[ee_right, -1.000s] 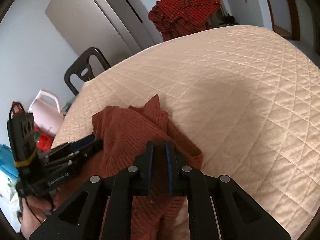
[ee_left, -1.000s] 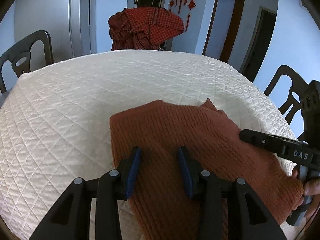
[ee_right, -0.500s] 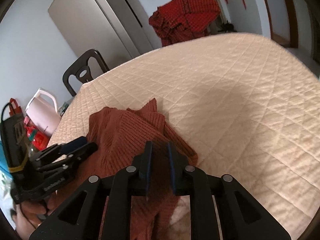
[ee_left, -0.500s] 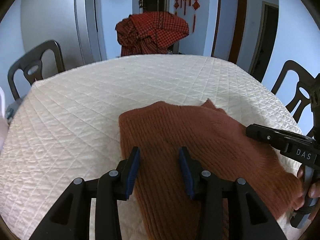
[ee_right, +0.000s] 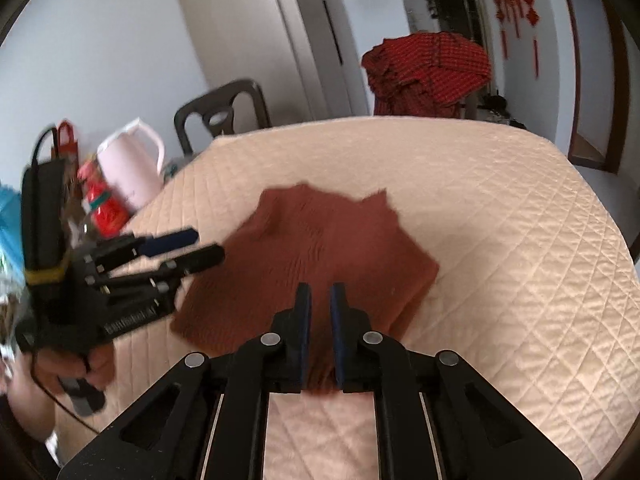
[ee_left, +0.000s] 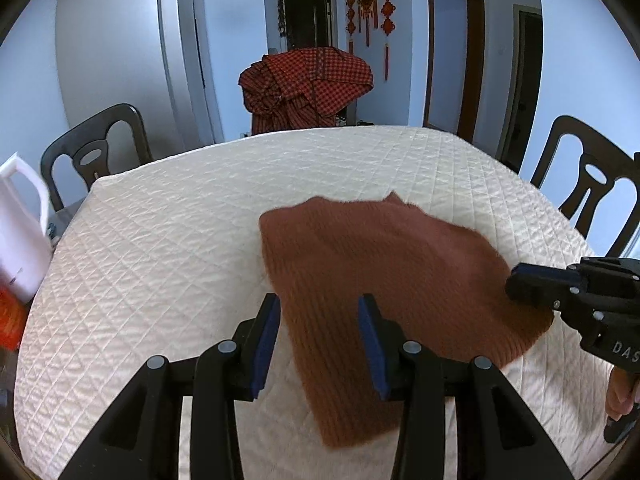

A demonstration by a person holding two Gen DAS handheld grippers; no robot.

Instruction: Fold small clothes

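A rust-brown knitted garment [ee_left: 384,280] lies folded flat on the quilted cream table [ee_left: 180,240]; it also shows in the right wrist view [ee_right: 320,248]. My left gripper [ee_left: 318,312] is open and empty, held above the garment's near left edge; it shows in the right wrist view [ee_right: 196,246] at the left. My right gripper [ee_right: 320,300] has its jaws a narrow gap apart above the garment's near edge, with nothing between them. It shows in the left wrist view [ee_left: 516,280] at the garment's right edge.
A red checked cloth [ee_left: 308,84] hangs over a chair beyond the table's far edge. Dark chairs [ee_left: 96,152] stand at the left and the right [ee_left: 592,176]. A pale pink kettle [ee_right: 128,164] and a red bottle [ee_right: 100,204] stand by the table's left side.
Both grippers have lifted up and back from the garment. The right gripper's jaws have let go of the garment's near edge, which now lies flat.
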